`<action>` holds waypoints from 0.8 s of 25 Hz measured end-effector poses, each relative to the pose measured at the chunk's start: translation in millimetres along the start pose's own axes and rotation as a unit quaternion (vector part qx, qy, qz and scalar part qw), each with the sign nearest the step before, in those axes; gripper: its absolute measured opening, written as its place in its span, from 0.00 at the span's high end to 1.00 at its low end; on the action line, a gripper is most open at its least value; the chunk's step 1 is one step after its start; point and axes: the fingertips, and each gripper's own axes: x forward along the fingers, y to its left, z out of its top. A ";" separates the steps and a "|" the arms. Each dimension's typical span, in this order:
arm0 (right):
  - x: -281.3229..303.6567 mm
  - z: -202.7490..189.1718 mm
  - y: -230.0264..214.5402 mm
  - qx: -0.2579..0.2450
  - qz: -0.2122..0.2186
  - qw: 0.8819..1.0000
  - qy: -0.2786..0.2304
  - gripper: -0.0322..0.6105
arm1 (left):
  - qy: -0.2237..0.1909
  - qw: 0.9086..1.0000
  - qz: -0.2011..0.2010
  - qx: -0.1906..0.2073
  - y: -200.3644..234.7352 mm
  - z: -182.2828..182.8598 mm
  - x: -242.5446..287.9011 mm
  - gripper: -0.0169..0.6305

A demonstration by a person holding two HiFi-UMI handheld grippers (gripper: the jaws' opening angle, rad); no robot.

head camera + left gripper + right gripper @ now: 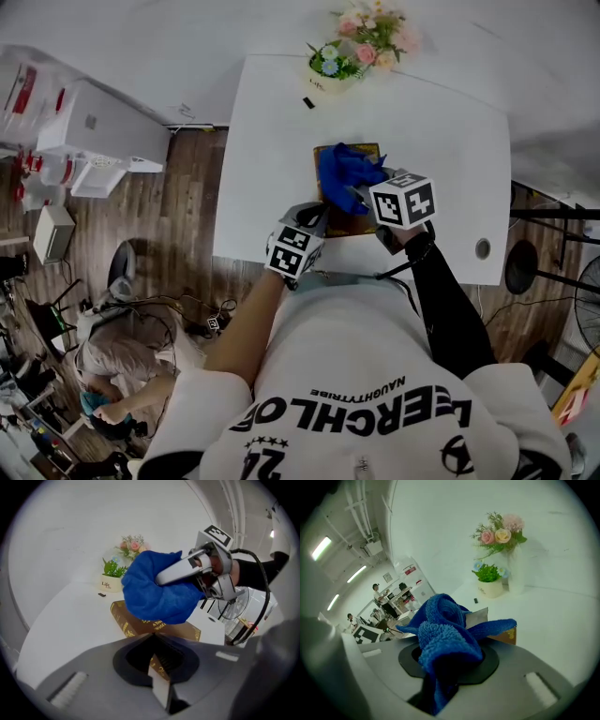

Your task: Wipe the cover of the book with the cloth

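Nearest the head camera: the person's white printed shirt (375,375), which cuts off the near edge of the table (272,122) on the near side of the book (180,631). Both arms reach forward past it.

The book has a brown cover with gold ornament and lies flat on the white table. At its near left corner sits the left gripper (319,214), jaws clamped on that edge. Gold trim shows right inside the jaw throat in the left gripper view. Judged purpose: to pin the book so it does not slide under the wiping.

From the book's right comes the right gripper (359,194), jaws clenched on a bunched blue cloth (345,169). The wad sits over the far half of the cover. It is probably held bunched to give a thick pad for rubbing.

Beyond the book's far edge and well apart from it are a flower pot (333,70) and a small black item (308,102).

Hard to make out:
- Whether the wad presses on the cover or hangs just above it; no view shows its underside.
- The right gripper's tips, buried in cloth in its own view.
- The cover title, mostly under the cloth.
- How deep the left pads bite; the throat is dark.
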 end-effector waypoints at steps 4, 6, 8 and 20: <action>25.5 -24.2 3.6 0.008 -0.013 0.999 0.049 0.79 | -0.001 1.000 0.005 0.003 -1.3 -9.3 3.1 0.89; 30.5 -34.4 -2.1 0.004 -0.035 0.997 0.066 0.79 | -0.005 1.000 0.006 -0.008 -0.8 -9.3 2.8 0.89; 30.0 -34.2 -3.8 0.007 -0.039 0.997 0.064 0.80 | 0.001 1.000 0.000 -0.008 -0.8 -7.9 2.8 0.89; 2.4 -45.0 -41.6 0.009 -0.101 0.993 0.058 0.79 | 0.015 1.000 -0.003 0.011 1.4 -11.8 4.3 0.89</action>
